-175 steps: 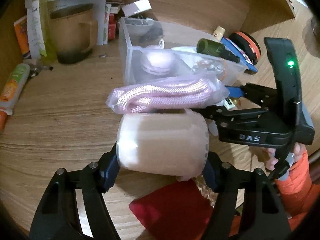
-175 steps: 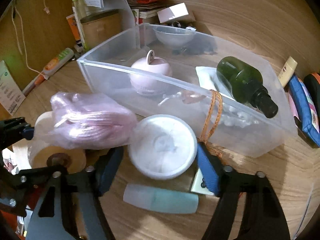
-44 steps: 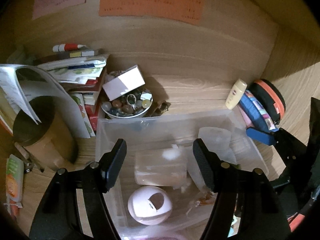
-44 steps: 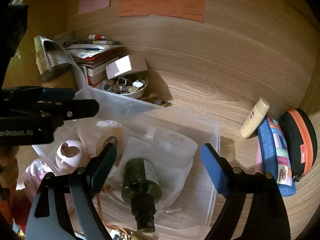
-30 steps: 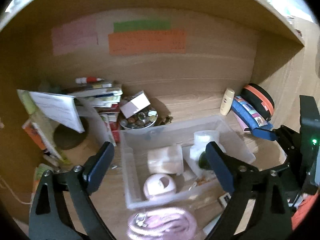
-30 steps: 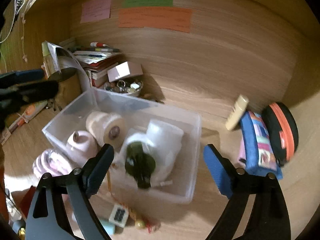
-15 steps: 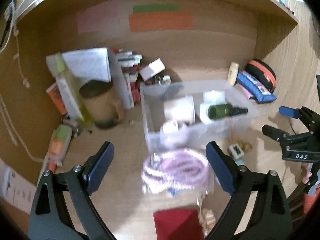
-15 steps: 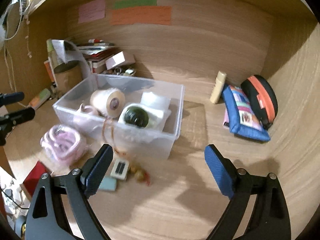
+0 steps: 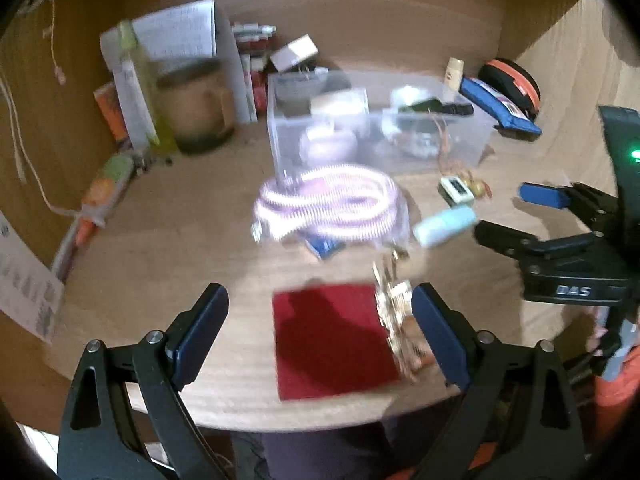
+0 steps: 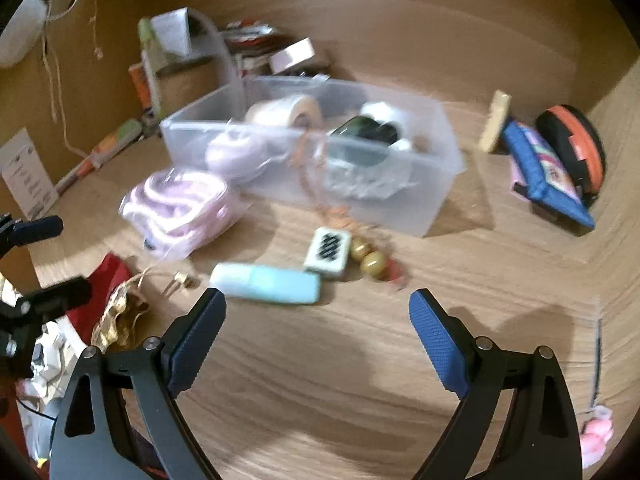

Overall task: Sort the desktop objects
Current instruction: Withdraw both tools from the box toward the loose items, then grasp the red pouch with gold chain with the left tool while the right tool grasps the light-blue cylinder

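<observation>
Both the left gripper (image 9: 320,332) and right gripper (image 10: 318,330) are wide open, holding nothing; the pink rope bag (image 10: 180,204) lies just beside the clear box (image 10: 436,184)

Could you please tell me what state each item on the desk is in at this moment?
Left tool: open, empty.
Right tool: open, empty.
Clear bin: lidless, holds things.
Tape roll: on its side in bin.
Green bottle: lying in bin.
Pink cord bag: outside bin.
Blue tube: lying flat on desk.
Red pouch: flat near edge.
</observation>
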Motion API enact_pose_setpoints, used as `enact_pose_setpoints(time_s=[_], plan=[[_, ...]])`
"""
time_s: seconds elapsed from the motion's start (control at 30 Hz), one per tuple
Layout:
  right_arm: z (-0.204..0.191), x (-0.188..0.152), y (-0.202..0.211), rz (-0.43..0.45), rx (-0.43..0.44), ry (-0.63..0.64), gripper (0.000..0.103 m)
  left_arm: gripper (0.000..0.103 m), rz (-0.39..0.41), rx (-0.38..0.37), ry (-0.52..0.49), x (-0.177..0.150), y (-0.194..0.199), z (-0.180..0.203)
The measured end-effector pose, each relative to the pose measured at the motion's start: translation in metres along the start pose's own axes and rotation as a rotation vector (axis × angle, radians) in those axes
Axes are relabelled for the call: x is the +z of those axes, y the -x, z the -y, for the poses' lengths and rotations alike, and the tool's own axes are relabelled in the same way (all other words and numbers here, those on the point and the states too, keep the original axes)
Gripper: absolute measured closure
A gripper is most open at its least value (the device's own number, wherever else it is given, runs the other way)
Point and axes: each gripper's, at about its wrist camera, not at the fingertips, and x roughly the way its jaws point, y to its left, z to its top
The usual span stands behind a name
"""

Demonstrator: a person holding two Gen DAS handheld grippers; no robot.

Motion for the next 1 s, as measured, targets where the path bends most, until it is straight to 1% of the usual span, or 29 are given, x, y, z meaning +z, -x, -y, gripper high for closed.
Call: enact_pose_setpoints(time_s=[0.1, 0.23, 0.33, 0.37, 0.43, 0.47, 0.5, 0.6, 0.7, 0.73, 0.77, 0.8, 0.83, 0.87, 0.9, 0.93, 0.97, 1.0], plan=[[-0.007, -0.001, -0.01, -0.022, 0.018, 0.001, 0.011, 0.009, -0.018, -0.068, 0.016, -0.011, -0.001, -0.001], [-0.012, 0.0, -0.02, -0.052, 0.035, -0.011, 0.011, 0.009, -0.05, -0.063, 0.033, -0.019, -0.01, -0.001], [-0.018, 0.001, -0.027, -0.072, 0.04, -0.015, 0.011, 0.009, -0.092, -0.089, 0.069, -0.024, -0.022, -0.005], [-0.019, 0.002, -0.03, -0.078, 0.037, -0.013, 0.011, 0.009, -0.099, -0.089, 0.08, -0.025, -0.025, -0.006], [-0.022, 0.004, -0.033, -0.083, 0.029, -0.012, 0.011, 0.008, -0.087, -0.054, 0.079, -0.024, -0.025, -0.004], [-0.024, 0.005, -0.035, -0.086, 0.022, -0.013, 0.011, 0.008, -0.088, -0.047, 0.08, -0.024, -0.026, -0.004], [-0.024, 0.006, -0.036, -0.087, 0.019, -0.015, 0.011, 0.008, -0.088, -0.054, 0.079, -0.024, -0.027, -0.002], [-0.027, 0.008, -0.039, -0.101, 0.015, -0.015, 0.011, 0.006, -0.079, -0.039, 0.064, -0.023, -0.03, 0.002], [-0.027, 0.009, -0.04, -0.102, -0.006, -0.02, 0.012, 0.005, -0.068, -0.04, 0.052, -0.02, -0.033, 0.005], [-0.026, 0.009, -0.04, -0.103, -0.01, -0.024, 0.014, 0.005, -0.061, -0.032, 0.051, -0.02, -0.035, 0.006], [-0.026, 0.01, -0.039, -0.098, -0.012, -0.029, 0.021, 0.005, -0.052, -0.021, 0.047, -0.02, -0.036, 0.008], [-0.024, 0.011, -0.038, -0.092, -0.016, -0.035, 0.025, 0.006, -0.046, -0.014, 0.038, -0.02, -0.037, 0.009], [-0.024, 0.012, -0.038, -0.089, -0.02, -0.04, 0.032, 0.01, -0.037, -0.005, 0.031, -0.02, -0.037, 0.011], [-0.023, 0.012, -0.037, -0.087, -0.026, -0.045, 0.032, 0.013, -0.027, 0.006, 0.024, -0.021, -0.037, 0.012], [-0.022, 0.012, -0.037, -0.085, -0.028, -0.051, 0.031, 0.019, -0.016, -0.002, 0.022, -0.021, -0.036, 0.011], [-0.022, 0.012, -0.037, -0.083, -0.029, -0.049, 0.032, 0.028, -0.009, 0.003, 0.024, -0.021, -0.035, 0.01], [-0.022, 0.012, -0.036, -0.078, -0.031, -0.043, 0.032, 0.032, -0.005, 0.009, 0.03, -0.02, -0.034, 0.009], [-0.023, 0.011, -0.035, -0.074, -0.033, -0.039, 0.032, 0.04, -0.003, 0.012, 0.038, -0.02, -0.033, 0.006]])
